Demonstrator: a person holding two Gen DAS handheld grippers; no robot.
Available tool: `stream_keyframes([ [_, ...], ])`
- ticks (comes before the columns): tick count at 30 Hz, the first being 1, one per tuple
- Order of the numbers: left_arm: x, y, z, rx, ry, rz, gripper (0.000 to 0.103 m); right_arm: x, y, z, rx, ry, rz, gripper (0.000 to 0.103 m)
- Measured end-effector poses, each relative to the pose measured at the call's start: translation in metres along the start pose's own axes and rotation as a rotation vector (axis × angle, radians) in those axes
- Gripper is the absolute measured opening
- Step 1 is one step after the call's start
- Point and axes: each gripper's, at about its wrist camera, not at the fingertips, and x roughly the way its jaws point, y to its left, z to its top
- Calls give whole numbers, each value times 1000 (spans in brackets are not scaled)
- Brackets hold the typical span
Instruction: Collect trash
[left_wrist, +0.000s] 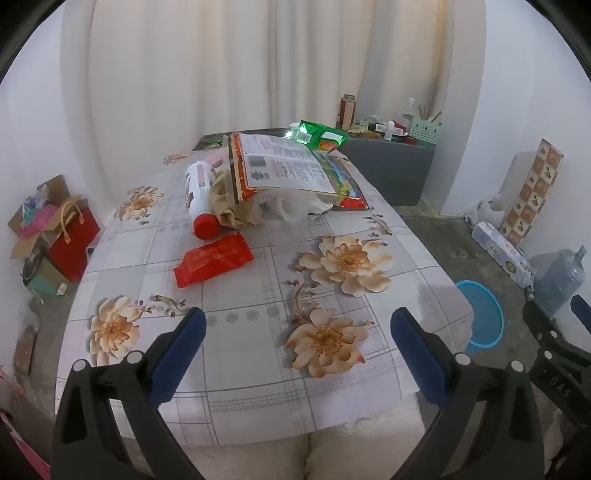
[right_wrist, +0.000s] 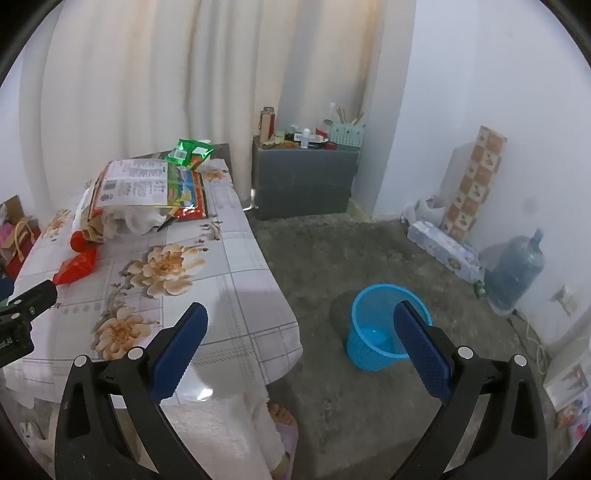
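table (left_wrist: 258, 350): flower cloth, I've got both claws parked over the near edge
big packet (left_wrist: 291, 166): far end, propped on crumpled paper and white plastic
bin (right_wrist: 384, 325): blue, on the floor right of the table, looks empty to me
bottle (left_wrist: 199, 195): white with a red cap, lying beside the paper
red pouch (left_wrist: 212, 264): flat, just in front of the cap
green packets (left_wrist: 321, 134): far edge
left gripper (left_wrist: 297, 326): spread wide, holding nothing
right gripper (right_wrist: 301, 323): same, gaping over the table corner and bin

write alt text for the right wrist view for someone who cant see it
The open right gripper hovers empty over the table edge, with a blue wastebasket on the floor just beyond. Further back on the floral tablecloth lie a red packet, a large printed bag and a green wrapper.
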Motion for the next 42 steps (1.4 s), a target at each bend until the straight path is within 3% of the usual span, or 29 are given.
stream_keyframes([
  [42,2,12,0,-37,-1,34,98,8,11,-11,-9,26,16,97],
])
